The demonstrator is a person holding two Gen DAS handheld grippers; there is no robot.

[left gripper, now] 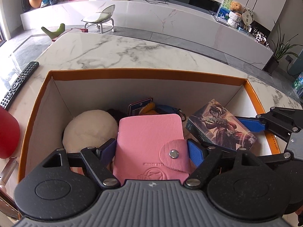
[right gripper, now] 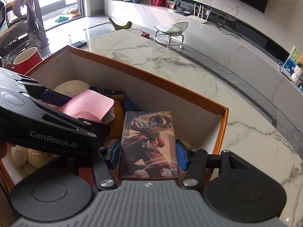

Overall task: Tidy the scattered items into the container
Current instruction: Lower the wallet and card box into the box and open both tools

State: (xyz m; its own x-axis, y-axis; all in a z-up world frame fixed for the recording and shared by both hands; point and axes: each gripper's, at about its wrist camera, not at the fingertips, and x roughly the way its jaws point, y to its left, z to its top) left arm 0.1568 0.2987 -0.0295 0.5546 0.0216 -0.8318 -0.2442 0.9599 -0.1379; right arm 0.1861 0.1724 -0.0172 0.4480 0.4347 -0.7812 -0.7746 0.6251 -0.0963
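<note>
An orange-rimmed cardboard box (left gripper: 144, 71) stands on the marble table; it also shows in the right wrist view (right gripper: 151, 79). My left gripper (left gripper: 151, 151) is shut on a pink leather wallet (left gripper: 149, 141) and holds it inside the box; the wallet also shows in the right wrist view (right gripper: 89, 102). My right gripper (right gripper: 146, 154) is shut on a printed card box (right gripper: 149, 141) and holds it inside the box at the right; the card box also shows in the left wrist view (left gripper: 217, 126). A cream plush (left gripper: 89, 130), a blue badge (left gripper: 140, 104) and other small items lie on the bottom.
A black remote control (left gripper: 19, 84) lies on the table left of the box. A red cup (right gripper: 27, 59) stands by the box's left side. The marble table (left gripper: 123, 51) stretches beyond the box. A white stool (left gripper: 100, 20) and a TV bench stand further back.
</note>
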